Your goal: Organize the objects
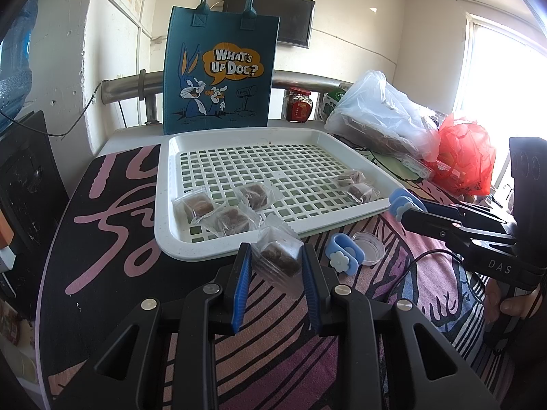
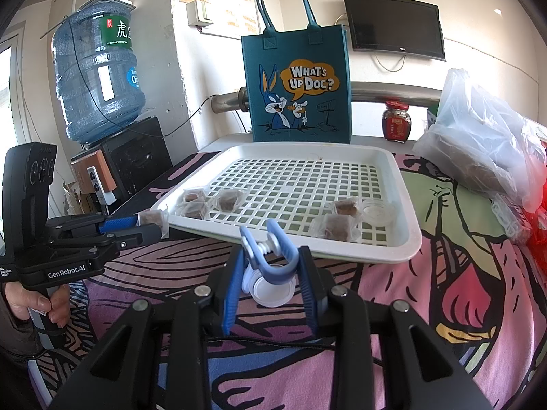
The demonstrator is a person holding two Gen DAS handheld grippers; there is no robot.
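1. Left gripper was clenched on a clear-wrapped brown cube snack, pads pressing the wrapper from both sides. It was held just off the near edge of the white perforated plastic tray, above the patterned pink cloth; likely mid-transfer, direction unclear.
2. Right gripper was clenched on a blue flower-trimmed plastic clip, jaws squeezing its handles so the clip's mouth gaped toward the tray. My read: clip held open, ready to bite something.
3. Five more wrapped cubes lay on the tray: three clustered near-left, two at right.
4. A small clear round dish looked to sit at the tray's near-right corner in the right view; in the left view it seemed to rest on the cloth beside the tray. Cannot settle which.
5. A second blue clip lay on the cloth, just right of the held snack.
6. A teal cartoon-rabbit tote bag stood upright behind the tray's far edge.
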